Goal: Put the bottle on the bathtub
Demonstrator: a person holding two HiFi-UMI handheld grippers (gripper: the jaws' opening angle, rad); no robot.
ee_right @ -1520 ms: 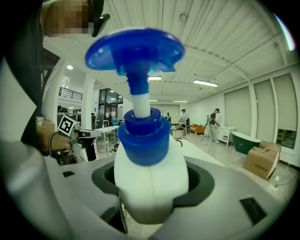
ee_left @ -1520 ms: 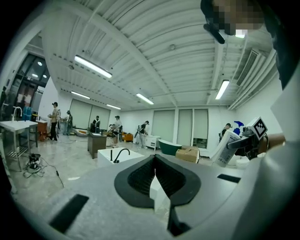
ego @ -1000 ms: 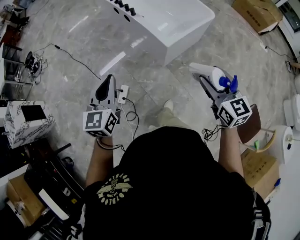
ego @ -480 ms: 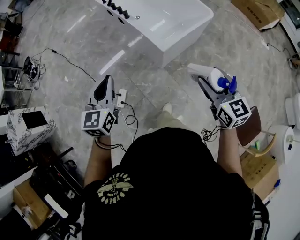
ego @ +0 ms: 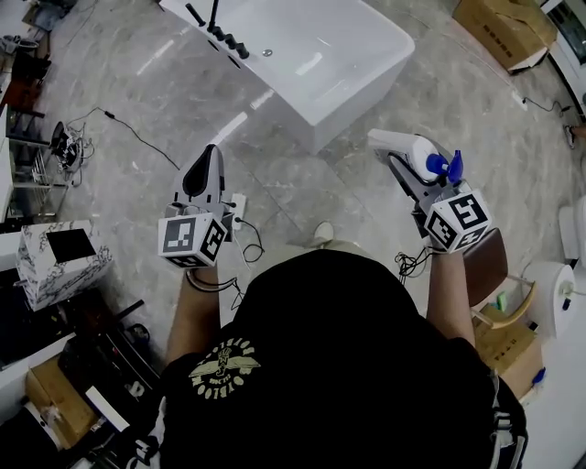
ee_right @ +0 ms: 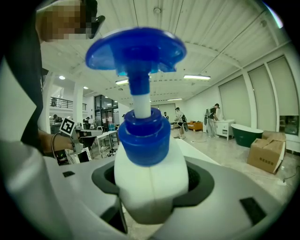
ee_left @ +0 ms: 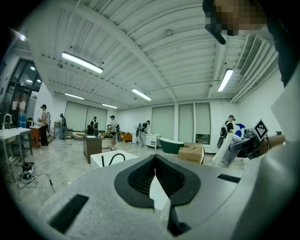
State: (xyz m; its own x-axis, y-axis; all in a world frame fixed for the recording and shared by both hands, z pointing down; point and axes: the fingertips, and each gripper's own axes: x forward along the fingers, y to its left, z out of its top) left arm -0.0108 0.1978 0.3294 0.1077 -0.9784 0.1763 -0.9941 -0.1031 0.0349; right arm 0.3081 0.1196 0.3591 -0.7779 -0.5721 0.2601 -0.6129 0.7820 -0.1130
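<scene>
Black shirt and shoulders fill the near part of the head view, with both arms held out front. The left gripper (ego: 211, 158) has its jaws together on nothing; its own view (ee_left: 154, 174) shows only a thin slit between the pads. It hangs idle over the floor (ego: 137, 101), beside a power strip (ego: 240, 199) and its cable.

The right gripper (ego: 404, 161) is clamped on the bottle (ego: 417, 152), a white body with a blue pump. The right gripper view has the body (ee_right: 150, 180) wedged between the jaws, pads on both flanks and the pump head nearest the camera. So the bottle is in the air, lying along the gripper. Its base points forward and away from the person, and its pump points back toward the marker cube. It is tilted, not upright.

The bathtub (ego: 362, 92) sits further out on the grey marble floor, ahead and to the left of the right gripper and well apart from it. Its taps (ego: 222, 38) are on the far left end. Its near corner falls roughly between the two grippers. A cardboard box (ego: 499, 26) is beyond at far right.

Judgement: this is the carry stage and nothing is placed yet. The right gripper has the job. It must go forward and left, then tip the base down so the bottle stands upright on the rim. The rim looks narrow, so the bottle may tip over.
</scene>
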